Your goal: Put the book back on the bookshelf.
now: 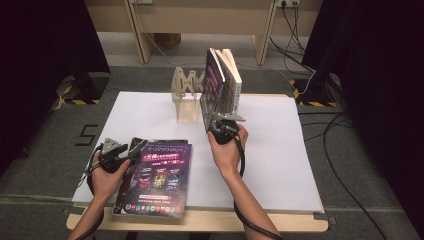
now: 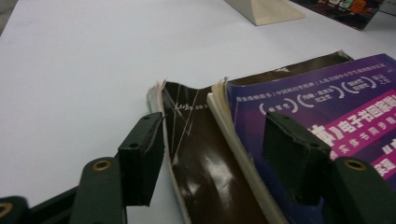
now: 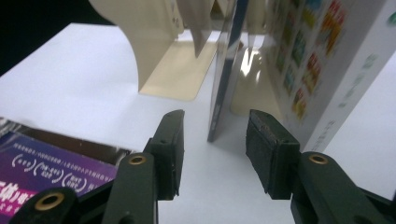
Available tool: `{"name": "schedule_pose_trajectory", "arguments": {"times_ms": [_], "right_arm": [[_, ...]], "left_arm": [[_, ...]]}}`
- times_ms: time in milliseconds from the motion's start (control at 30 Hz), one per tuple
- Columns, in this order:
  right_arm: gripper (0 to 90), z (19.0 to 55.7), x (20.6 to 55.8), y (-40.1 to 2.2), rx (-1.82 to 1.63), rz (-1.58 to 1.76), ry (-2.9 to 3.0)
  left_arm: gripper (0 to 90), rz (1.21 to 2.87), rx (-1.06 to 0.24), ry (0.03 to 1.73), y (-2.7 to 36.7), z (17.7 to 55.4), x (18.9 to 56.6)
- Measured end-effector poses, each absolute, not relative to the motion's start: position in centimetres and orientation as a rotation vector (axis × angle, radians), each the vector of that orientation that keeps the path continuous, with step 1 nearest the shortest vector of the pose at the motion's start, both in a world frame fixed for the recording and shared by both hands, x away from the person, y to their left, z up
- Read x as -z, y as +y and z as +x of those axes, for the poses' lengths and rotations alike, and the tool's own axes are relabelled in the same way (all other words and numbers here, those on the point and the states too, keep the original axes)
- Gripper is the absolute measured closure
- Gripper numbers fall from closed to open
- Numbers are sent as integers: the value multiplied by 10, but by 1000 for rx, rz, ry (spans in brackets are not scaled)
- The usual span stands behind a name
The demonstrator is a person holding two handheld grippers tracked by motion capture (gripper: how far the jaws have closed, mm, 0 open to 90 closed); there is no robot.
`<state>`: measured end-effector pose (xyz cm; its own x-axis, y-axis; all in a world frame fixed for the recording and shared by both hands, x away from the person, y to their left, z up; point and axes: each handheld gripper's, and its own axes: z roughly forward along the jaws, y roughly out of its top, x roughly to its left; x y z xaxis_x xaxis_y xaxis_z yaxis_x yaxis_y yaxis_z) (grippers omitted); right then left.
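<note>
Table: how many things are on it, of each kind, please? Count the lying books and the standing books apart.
Lying books: 2
Standing books: 2
Book stand: 1
Hand-held grippers: 2
Total: 7

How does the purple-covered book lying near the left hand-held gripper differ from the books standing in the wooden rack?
The purple-covered book lies flat, cover up, on a dark brown book at the near left of the table; the standing books are upright and lean in the wooden rack at the back. The flat one shows its whole front cover; the standing ones show mostly page edges. One standing book also has a purple cover.
</note>
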<state>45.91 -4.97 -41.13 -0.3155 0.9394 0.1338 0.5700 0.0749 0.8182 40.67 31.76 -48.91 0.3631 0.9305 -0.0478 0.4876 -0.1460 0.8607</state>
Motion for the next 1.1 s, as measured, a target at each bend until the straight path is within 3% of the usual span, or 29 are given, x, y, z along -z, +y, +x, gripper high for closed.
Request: {"name": "schedule_pose_trajectory", "arguments": {"times_ms": [267, 700, 1100], "right_arm": [[572, 457, 427, -38, -1125, 1508, 2023], [564, 463, 448, -12, -1111, 1552, 2186], [545, 475, 470, 9, -1060, 1616, 2342]], "left_arm": [[467, 1857, -573, 1265, 305, 415, 487], [535, 1841, -424, 1315, 303, 418, 493], [532, 1829, -410, 1339, 302, 414, 493]]}}
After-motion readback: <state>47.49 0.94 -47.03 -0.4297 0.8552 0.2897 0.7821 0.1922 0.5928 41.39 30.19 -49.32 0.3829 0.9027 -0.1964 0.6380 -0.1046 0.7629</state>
